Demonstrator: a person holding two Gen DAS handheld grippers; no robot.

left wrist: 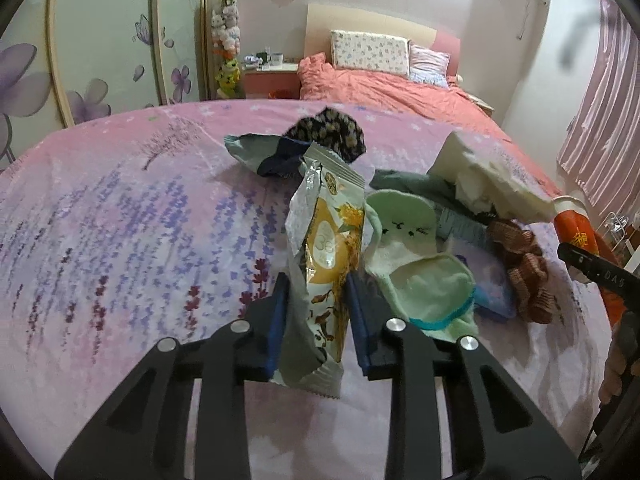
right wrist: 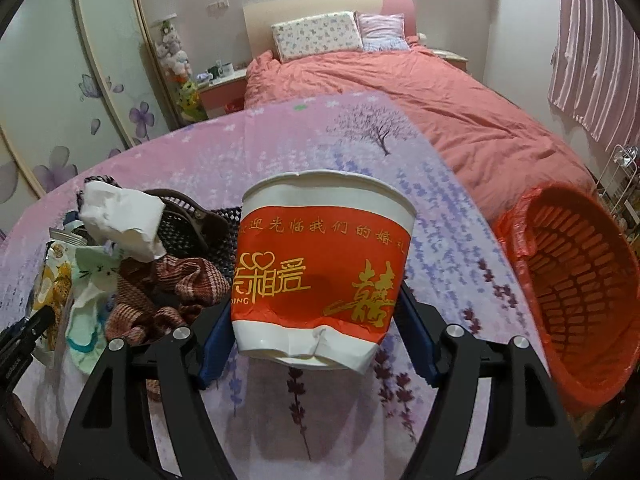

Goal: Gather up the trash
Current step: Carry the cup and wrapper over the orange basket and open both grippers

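The left gripper [left wrist: 316, 300] pinches a snack wrapper [left wrist: 326, 248] between its fingers, upright above a lavender-print sheet [left wrist: 120, 220]. The right gripper [right wrist: 316, 320] clamps a red-and-white paper cup [right wrist: 320, 264] in wide-set fingers. A red basket [right wrist: 576, 280] sits just right of the cup; socks [left wrist: 412, 264] and tissue [right wrist: 120, 220] are piled between the grippers.

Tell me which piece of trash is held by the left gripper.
The yellow snack wrapper, clamped in the left gripper; the right gripper holds the red paper cup.
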